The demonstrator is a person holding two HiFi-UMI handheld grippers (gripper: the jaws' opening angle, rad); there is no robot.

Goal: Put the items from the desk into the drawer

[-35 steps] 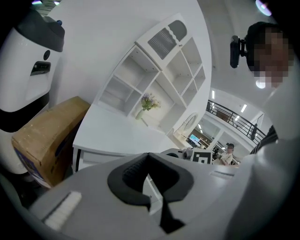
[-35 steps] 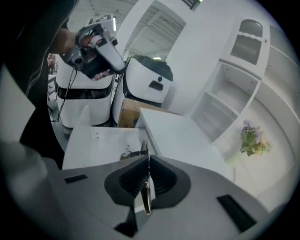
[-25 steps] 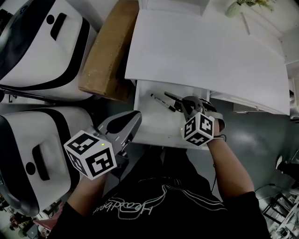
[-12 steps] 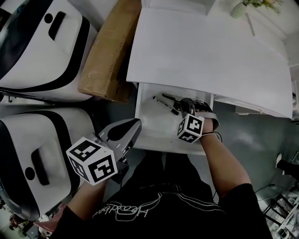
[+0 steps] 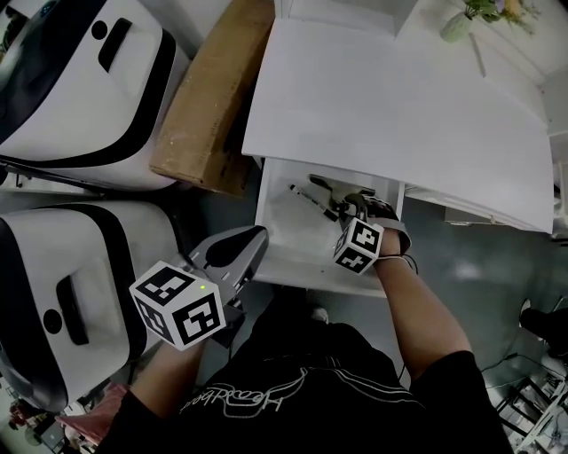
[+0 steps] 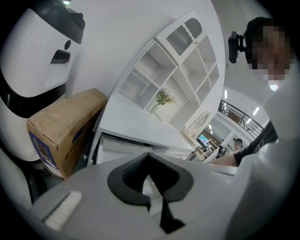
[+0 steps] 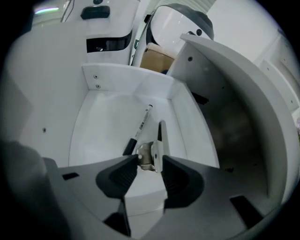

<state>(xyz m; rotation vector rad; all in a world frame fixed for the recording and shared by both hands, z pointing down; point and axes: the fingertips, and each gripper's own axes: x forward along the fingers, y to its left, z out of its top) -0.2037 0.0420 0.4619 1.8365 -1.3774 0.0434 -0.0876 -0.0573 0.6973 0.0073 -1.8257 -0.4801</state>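
Metal shows between the jaws of your right gripper (image 7: 149,165): they are clamped on a small hinged tool (image 7: 155,145), a bright plate with a screw at the near end and a long thin arm running forward. What kind of tool it is I cannot tell. You hold it low inside the open drawer (image 7: 103,122), just beside a marker pen (image 7: 139,127) that lies on the drawer floor.

Judging by its look, the tool is stiff, hard and light. Its smooth metal is likely to be slippery against the pads. The plate at the hinge, where you have it, seems the best hold: it is the thickest part. Gripped by the thin arm, the tool could swing or twist. It should stand being set down from this height, though it may knock the pen, which is round and will roll easily.

Counted: one tool in your gripper, one pen in the drawer and one drawer open. Your left gripper (image 5: 248,244) hangs outside the drawer front, jaws together with nothing between them. The desk (image 5: 382,97) is bare near you. I see only one small vase (image 5: 457,25) at its far corner, and one cardboard box (image 5: 209,106) beside the desk.
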